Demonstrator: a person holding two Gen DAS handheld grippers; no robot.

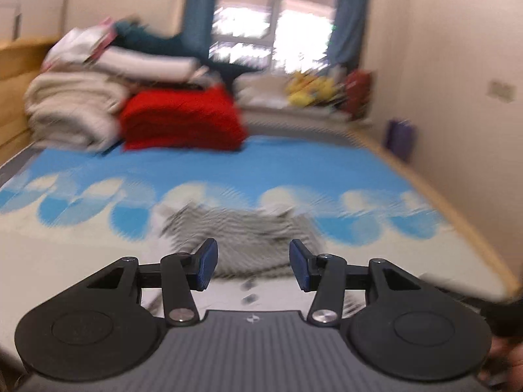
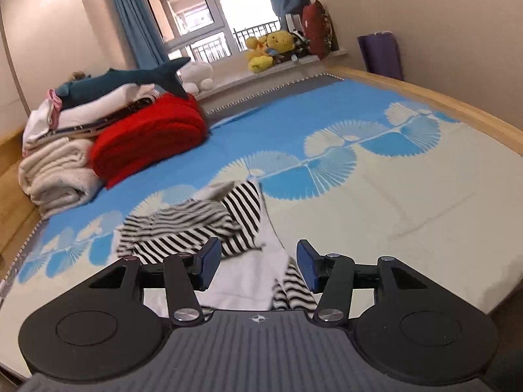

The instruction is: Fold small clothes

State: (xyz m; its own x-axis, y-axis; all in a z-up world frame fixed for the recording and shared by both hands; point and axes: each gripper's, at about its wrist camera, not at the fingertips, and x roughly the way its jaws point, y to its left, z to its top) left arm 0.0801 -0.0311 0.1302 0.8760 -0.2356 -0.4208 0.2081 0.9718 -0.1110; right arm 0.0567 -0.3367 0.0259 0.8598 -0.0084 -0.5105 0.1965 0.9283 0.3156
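Observation:
A small black-and-white striped garment [image 2: 202, 225] lies crumpled on the blue and cream bed cover [image 2: 408, 202], with a white part [image 2: 251, 274] toward me. My right gripper [image 2: 258, 266] is open and empty, just above the garment's near edge. In the left wrist view the same garment [image 1: 242, 232] is blurred, lying just beyond my left gripper [image 1: 253, 264], which is open and empty.
A stack of folded blankets [image 2: 62, 166] with a red one [image 2: 150, 137] and a blue shark toy [image 2: 130, 78] sits at the bed's far left. Plush toys [image 2: 271, 49] line the windowsill. A wooden bed rim [image 2: 457, 104] runs along the right, with a purple mat [image 2: 379, 55] against the wall.

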